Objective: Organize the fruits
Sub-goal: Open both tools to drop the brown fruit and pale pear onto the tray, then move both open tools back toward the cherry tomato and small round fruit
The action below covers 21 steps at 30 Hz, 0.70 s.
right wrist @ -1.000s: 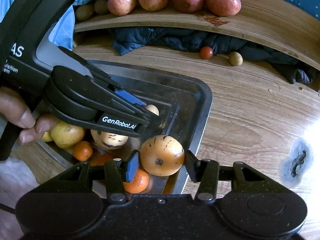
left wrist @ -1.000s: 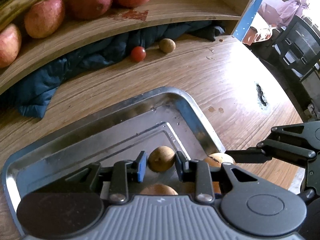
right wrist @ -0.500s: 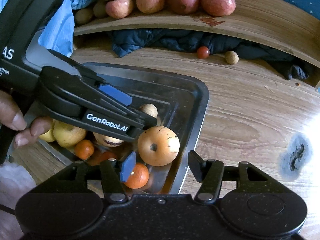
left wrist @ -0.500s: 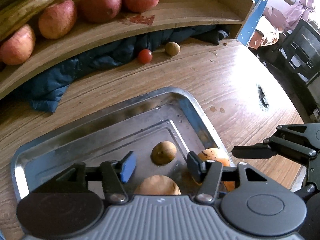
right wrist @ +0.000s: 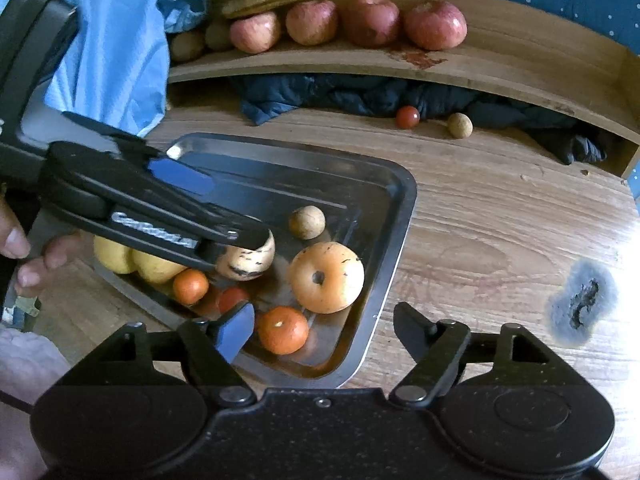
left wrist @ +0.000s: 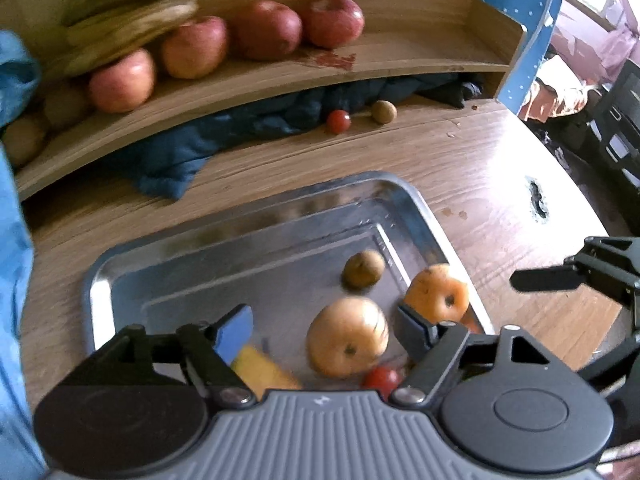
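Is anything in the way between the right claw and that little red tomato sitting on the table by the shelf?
Partly: the metal tray's corner and its fruit lie between the open right gripper and the little red tomato. Past the tray, only bare table shows.

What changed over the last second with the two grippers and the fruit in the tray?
Both let go. The left gripper opened off the small brown fruit and drew back; the right gripper released the big orange fruit. Both jaws have just been opening, and neither's pads press on any fruit now. Both fruits rest in the metal tray. The apples on the shelf and the cherry tomato on the table stayed put.
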Available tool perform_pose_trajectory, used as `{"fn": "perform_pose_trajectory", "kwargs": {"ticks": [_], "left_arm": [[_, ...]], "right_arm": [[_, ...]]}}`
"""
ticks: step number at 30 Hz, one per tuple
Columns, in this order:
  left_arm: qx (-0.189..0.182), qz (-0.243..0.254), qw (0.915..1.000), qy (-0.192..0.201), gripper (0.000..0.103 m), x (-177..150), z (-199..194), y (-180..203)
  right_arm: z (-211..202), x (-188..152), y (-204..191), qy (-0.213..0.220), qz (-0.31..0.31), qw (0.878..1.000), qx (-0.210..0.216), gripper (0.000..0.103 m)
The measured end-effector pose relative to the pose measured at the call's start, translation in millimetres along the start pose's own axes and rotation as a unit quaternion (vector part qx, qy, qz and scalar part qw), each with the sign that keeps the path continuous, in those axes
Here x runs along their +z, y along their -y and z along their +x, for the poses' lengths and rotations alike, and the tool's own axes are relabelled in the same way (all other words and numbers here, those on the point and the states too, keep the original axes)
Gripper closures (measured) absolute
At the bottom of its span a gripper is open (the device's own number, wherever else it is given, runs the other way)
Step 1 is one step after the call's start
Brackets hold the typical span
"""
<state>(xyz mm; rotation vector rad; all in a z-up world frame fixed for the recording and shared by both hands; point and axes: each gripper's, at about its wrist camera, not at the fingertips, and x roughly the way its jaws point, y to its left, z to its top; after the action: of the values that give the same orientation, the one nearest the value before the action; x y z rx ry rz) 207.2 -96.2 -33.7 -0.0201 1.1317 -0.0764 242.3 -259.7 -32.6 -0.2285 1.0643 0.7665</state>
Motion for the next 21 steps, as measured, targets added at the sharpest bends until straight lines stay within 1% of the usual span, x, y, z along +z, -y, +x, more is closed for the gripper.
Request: {"fn": "perform_pose_trajectory", "kwargs": {"ticks": [2,6,11,14,18,21], "left_arm": [[0.005,-0.007,1.0,0.003,0.016,-10,-11,-7],[0.025,-0.021,0.9995,0.004,0.013,-29,-28,-18],[0.034,-0.055,0.9979,0.008,0.006,-54,-46,-27],[0.048,-0.071,0.9963,0.006,0.002,-69,-56,-31],[0.072,-0.082,0.994,0.003,0.0,-85,-66,-36],[0.092,-0.087,0.9919,-0.006,0.0,-93,-69,-41]], "right_arm": [[-4,-3,-1,0.003,-0.006,1.0,0.003,0.018],[-11,-9,-3,0.005,-0.015,1.0,0.006,0.015],[-19,-18,-7,0.006,-0.016,1.0,0.01,0.006],[-24,-23,-8,0.008,-0.013,1.0,0.016,0.001],[-25,-28,-11,0.008,-0.017,1.0,0.021,0.001],[-25,-29,-13,0.009,-0.021,1.0,0.02,0.001]]}}
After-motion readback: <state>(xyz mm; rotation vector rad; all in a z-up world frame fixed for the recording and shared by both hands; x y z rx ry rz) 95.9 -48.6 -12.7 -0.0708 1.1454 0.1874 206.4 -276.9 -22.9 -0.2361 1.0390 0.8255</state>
